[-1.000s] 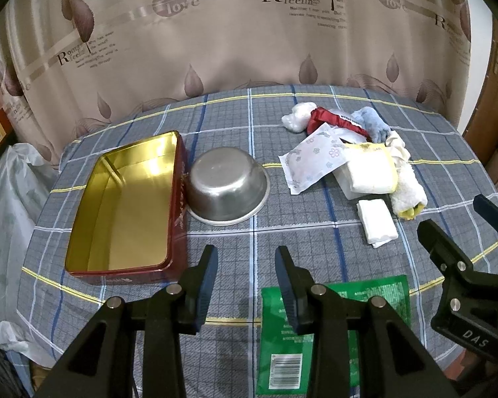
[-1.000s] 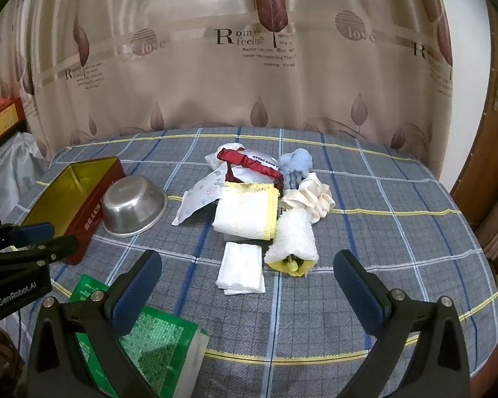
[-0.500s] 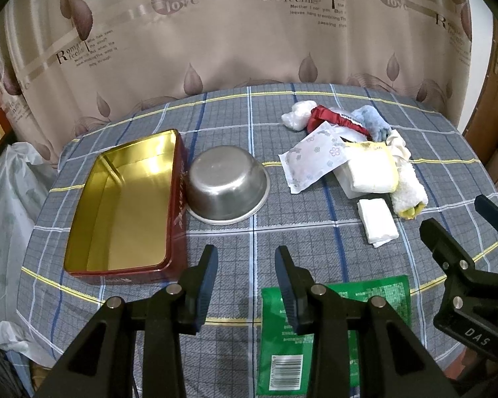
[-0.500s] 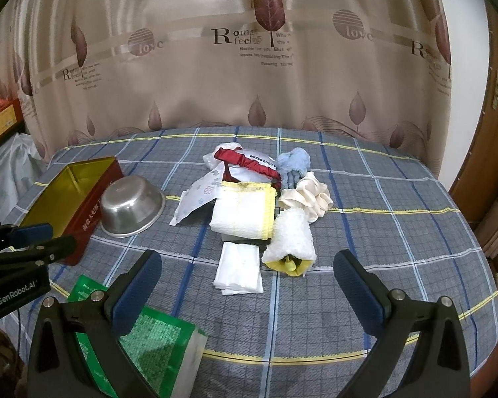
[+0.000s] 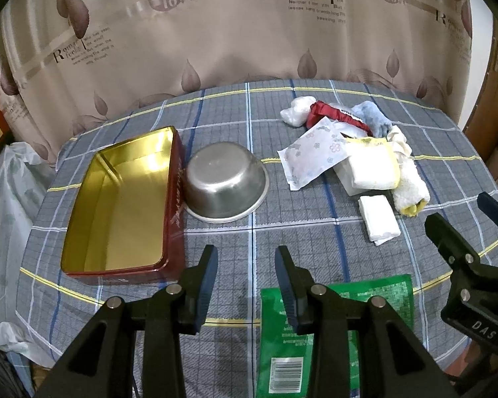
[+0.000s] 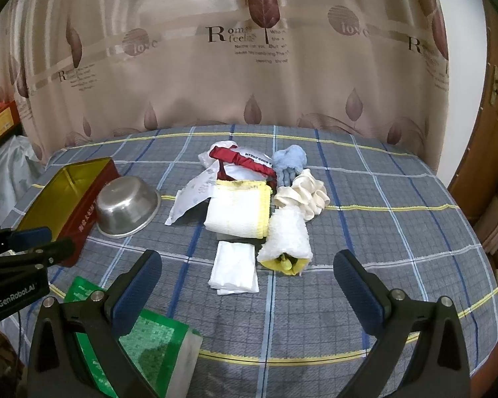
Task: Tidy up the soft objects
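i am holding my right hand-held gripper (image 6: 247, 280) wide and empty, my left hand-held gripper (image 5: 245, 277) narrow and empty. the soft pile (image 6: 249, 199) is lying just ahead of the right one; grabbing there, i am risking dragging neighbouring cloths together.

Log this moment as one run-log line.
stage: not started | left gripper: jaws apart, empty | right gripper: jaws wide, empty | soft pile: untouched | red tin: empty

On the table (image 5: 215, 116): tin (image 5: 123, 202) far left, bowl (image 5: 225, 182) touching its right side, soft pile (image 6: 259, 199) well right, packet (image 5: 332, 331) nearest.
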`<state>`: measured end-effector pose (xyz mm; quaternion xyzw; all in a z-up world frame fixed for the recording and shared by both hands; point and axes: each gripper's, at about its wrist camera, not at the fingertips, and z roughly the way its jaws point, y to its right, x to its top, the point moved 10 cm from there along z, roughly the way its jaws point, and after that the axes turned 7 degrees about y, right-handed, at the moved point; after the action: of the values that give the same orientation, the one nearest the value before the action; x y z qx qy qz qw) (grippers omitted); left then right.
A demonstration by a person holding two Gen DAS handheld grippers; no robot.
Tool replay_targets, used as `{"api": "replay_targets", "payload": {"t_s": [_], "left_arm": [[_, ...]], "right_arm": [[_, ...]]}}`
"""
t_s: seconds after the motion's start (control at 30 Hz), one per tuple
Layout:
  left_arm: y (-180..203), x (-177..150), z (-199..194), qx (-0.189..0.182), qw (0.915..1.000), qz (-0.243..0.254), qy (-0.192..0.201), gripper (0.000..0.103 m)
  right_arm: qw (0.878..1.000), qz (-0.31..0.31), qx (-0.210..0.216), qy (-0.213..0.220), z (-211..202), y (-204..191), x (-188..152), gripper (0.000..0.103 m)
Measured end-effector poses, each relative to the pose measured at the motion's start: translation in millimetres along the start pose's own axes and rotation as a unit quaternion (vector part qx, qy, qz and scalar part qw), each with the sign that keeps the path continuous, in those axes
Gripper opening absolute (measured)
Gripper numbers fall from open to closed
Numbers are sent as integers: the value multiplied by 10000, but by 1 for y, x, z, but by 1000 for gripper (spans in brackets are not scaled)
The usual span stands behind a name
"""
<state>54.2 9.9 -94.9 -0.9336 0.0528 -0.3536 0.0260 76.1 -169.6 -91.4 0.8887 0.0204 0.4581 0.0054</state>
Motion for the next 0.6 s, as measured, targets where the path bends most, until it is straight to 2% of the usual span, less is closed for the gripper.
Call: {"api": "replay_targets", "payload": {"t_s": [0.6], "left_arm": [[0,-5,8,-21,9999,15,-99,36]], "right_arm": [[9999,113,-102,-72,7,12,-5,103]]}}
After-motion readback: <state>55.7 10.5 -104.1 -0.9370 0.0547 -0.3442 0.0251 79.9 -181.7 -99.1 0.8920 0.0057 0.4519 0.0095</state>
